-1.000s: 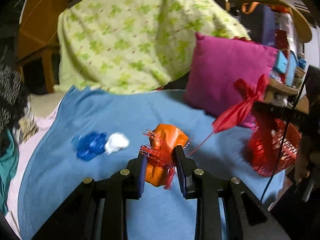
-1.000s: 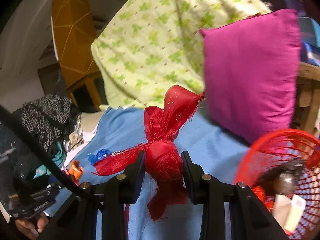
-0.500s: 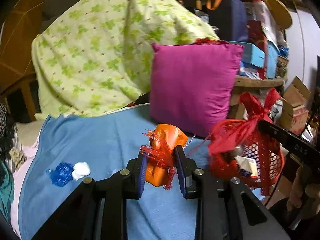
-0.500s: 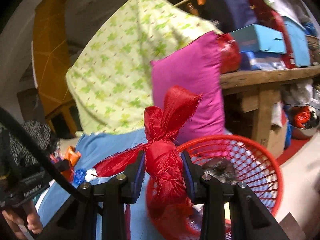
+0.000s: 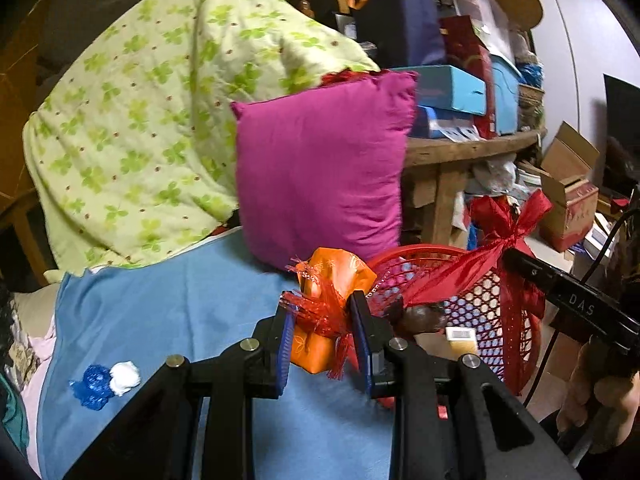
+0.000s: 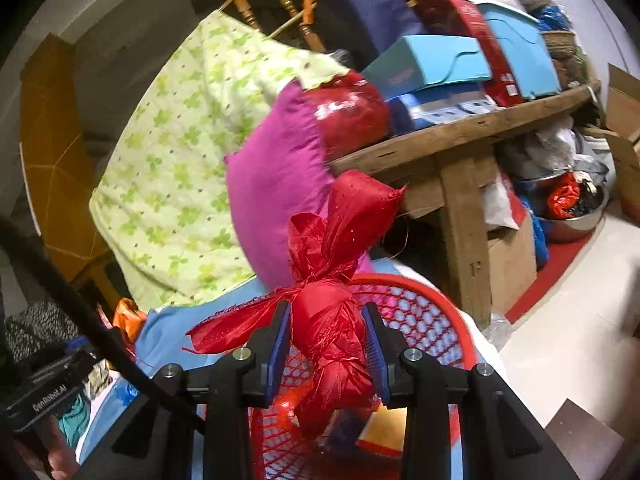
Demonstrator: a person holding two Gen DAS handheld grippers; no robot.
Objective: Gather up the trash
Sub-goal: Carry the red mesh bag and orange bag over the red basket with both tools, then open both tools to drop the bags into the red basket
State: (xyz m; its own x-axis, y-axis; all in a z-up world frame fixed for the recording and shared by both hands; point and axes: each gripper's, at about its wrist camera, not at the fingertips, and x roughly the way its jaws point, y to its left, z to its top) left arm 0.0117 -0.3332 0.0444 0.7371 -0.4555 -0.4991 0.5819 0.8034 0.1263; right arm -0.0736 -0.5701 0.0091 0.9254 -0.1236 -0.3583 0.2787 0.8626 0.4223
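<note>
Plainly, both grippers are loaded; the right gripper (image 6: 326,344) has its jaws pinched narrow on the knotted middle of a red ribbon bow (image 6: 332,312), whose long axis runs fore and aft between the pads, one frayed tail rising ahead of the jaws and the other hanging down behind the tips; directly below and just ahead of those jaws lies the open mouth of the red mesh basket (image 6: 424,304), so the bow is over its target, and the coming move, by my reckoning, is no more than a parting of the fingers, perhaps after dipping a little. The left gripper (image 5: 322,338) is likewise clamped on an orange packet (image 5: 334,280) tied with red tinsel, standing upright between the pads; the basket (image 5: 416,254) lies ahead and to the right of these jaws, near but not under them, so this hand has some way to travel and the right one is nearer. Well off to the left of the left jaws, a blue wad (image 5: 93,386) and a white wad (image 5: 125,376) lie touching on the blue sheet (image 5: 168,312), uncollected.
</note>
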